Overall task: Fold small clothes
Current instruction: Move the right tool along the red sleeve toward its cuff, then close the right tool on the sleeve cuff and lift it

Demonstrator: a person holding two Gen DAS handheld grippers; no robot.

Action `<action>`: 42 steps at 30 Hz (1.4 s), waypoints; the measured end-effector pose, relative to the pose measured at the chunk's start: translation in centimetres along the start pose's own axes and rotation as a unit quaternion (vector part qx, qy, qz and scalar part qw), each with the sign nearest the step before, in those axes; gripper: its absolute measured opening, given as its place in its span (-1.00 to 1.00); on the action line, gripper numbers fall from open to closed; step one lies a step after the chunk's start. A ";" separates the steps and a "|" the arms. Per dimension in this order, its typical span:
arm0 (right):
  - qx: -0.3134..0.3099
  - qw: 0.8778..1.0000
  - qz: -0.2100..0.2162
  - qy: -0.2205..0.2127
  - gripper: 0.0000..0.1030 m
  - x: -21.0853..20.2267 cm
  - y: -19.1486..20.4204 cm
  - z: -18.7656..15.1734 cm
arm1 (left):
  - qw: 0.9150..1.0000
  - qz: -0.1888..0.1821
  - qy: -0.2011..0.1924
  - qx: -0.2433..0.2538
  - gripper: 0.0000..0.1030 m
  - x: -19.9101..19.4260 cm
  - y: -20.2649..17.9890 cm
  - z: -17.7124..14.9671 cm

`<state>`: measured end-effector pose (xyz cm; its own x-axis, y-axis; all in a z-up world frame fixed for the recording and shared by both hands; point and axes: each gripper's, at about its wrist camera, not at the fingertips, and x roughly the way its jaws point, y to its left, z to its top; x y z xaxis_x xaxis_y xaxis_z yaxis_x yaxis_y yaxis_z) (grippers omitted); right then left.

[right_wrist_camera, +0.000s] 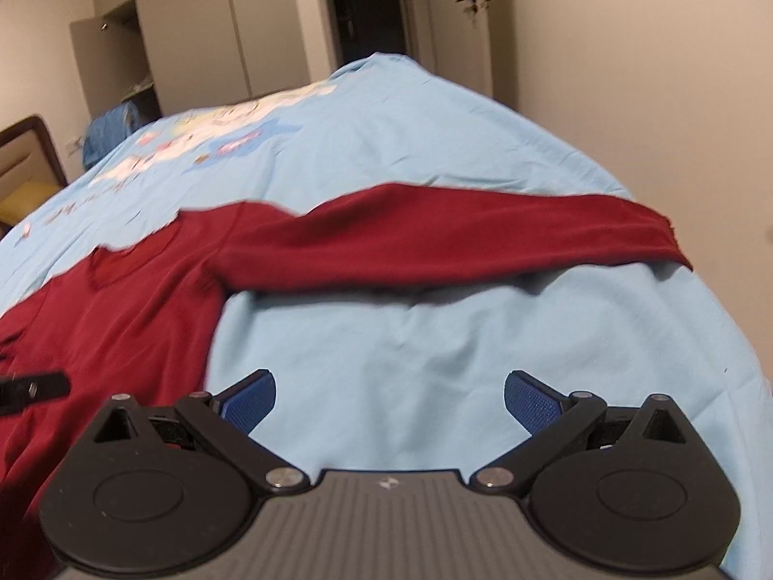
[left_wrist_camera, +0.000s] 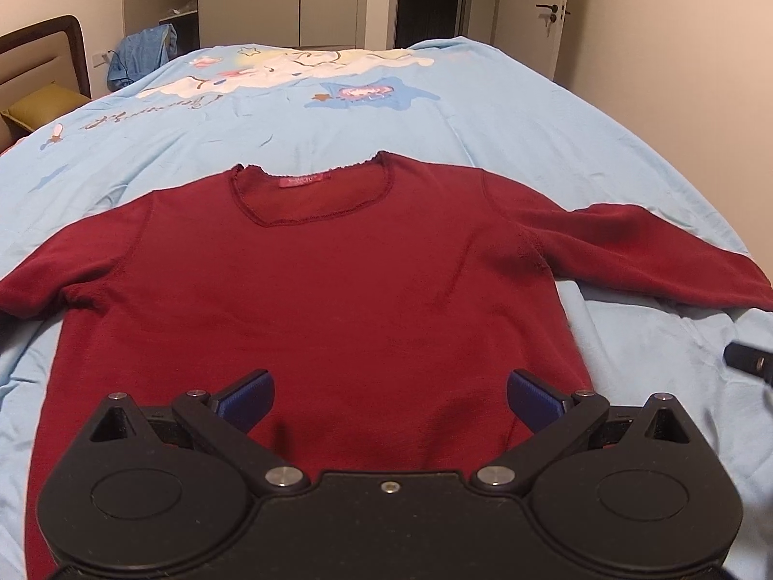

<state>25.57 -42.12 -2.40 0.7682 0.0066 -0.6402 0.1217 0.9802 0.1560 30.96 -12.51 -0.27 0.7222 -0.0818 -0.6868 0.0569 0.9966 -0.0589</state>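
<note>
On the bed [left_wrist_camera: 507, 111], a pale blue cotton sheet lies smooth. Our left tool [left_wrist_camera: 389, 398] hovers spread over the maroon knit sweater [left_wrist_camera: 338, 290] lying flat; our right tool [right_wrist_camera: 390, 398], spread too, hovers beside its long sleeve [right_wrist_camera: 459, 237].

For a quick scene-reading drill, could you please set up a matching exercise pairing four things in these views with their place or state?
Things:
1. dark red top
2. right sleeve
3. left tongs
4. yellow cushion

Places or states:
A. open, over the hem of the garment
B. stretched out sideways across the bedspread
C. by the headboard, at the far left
D. spread flat, neckline away from the camera

Pairs: 1-D, 2-B, 3-A, 4-C

The light blue bedspread lies under the top.
</note>
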 end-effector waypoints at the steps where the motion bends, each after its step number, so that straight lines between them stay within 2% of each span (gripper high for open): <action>1: 0.007 1.000 -0.003 -0.006 1.00 0.5 -0.8 0.4 | 1.000 0.000 0.003 -0.001 0.99 0.3 -0.1 0.0; 7: 0.042 0.998 -0.017 -0.049 1.00 2.5 -5.2 2.3 | 1.000 0.003 0.014 0.001 0.99 1.5 -0.2 0.0; 16: 0.128 0.990 -0.019 -0.052 1.00 5.6 -10.2 3.4 | 0.999 0.011 0.033 0.005 0.99 3.3 -0.3 -0.9; 24: 0.148 0.985 -0.031 -0.084 1.00 6.3 -10.9 3.0 | 0.999 0.016 0.035 0.008 0.99 4.0 -0.2 -1.6; 33: 0.233 0.960 -0.073 -0.135 0.76 5.9 -13.4 3.0 | 0.999 0.014 0.040 0.002 0.99 3.9 -0.1 -1.3; 36: 0.276 0.948 -0.090 -0.129 0.49 6.6 -15.3 3.4 | 0.999 0.008 0.041 -0.007 0.99 3.5 0.0 -0.8; 38: 0.315 0.937 -0.091 -0.122 0.17 7.5 -16.6 3.4 | 0.999 0.010 0.040 -0.011 0.99 3.0 0.2 -0.3; 39: 0.329 0.932 -0.095 -0.121 0.09 7.7 -17.1 3.4 | 0.999 0.014 0.040 -0.010 0.99 2.6 0.3 -0.1; 42: 0.343 0.925 -0.105 -0.127 -0.39 8.3 -18.1 3.6 | 0.999 0.030 0.033 -0.004 0.99 1.6 0.6 1.0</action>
<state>32.00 -60.54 -7.78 0.7945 -0.3025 -0.5266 0.5885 0.5976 0.5446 32.84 -12.03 -0.65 0.6770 -0.0220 -0.7357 0.0097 0.9997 -0.0209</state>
